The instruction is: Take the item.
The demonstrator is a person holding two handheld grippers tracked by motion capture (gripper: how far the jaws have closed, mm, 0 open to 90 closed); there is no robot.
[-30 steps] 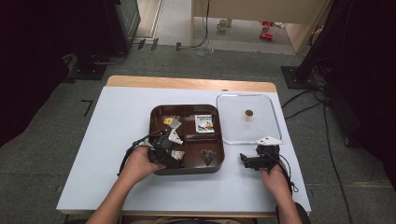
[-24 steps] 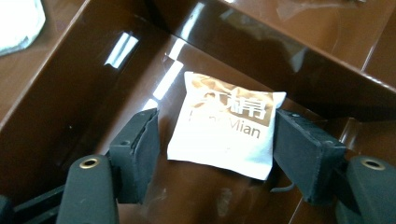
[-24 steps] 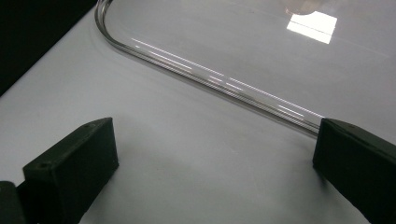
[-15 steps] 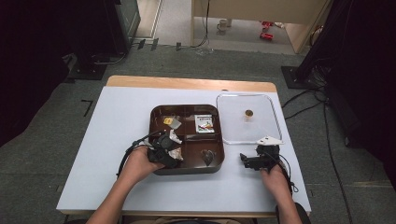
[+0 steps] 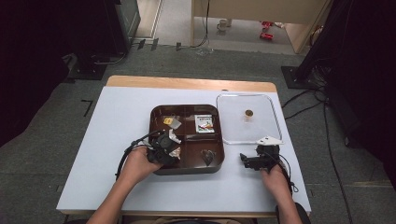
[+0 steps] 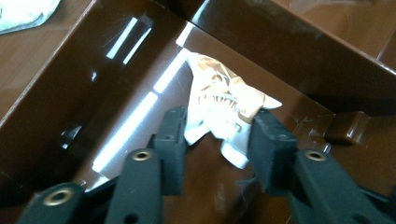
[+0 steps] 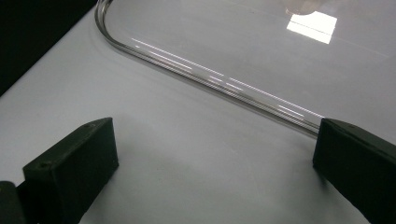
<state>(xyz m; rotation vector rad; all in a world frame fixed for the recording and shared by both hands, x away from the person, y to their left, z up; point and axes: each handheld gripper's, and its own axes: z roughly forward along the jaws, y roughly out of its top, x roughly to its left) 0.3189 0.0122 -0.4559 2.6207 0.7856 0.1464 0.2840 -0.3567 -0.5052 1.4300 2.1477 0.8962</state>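
Observation:
A brown compartment tray sits mid-table. My left gripper reaches into its front-left compartment. In the left gripper view its jaws press on both sides of a crumpled white-and-silver wrapper that lies in the compartment's corner against the brown tray wall. My right gripper rests on the white table right of the tray, pointing left, open. Nothing sits between the right gripper jaws, and the rim of a clear lid runs just beyond them.
The clear lid lies right of the tray with a small brown knob on it. The tray also holds a printed packet, a yellow-and-silver piece and a dark item. Cables trail on the floor at right.

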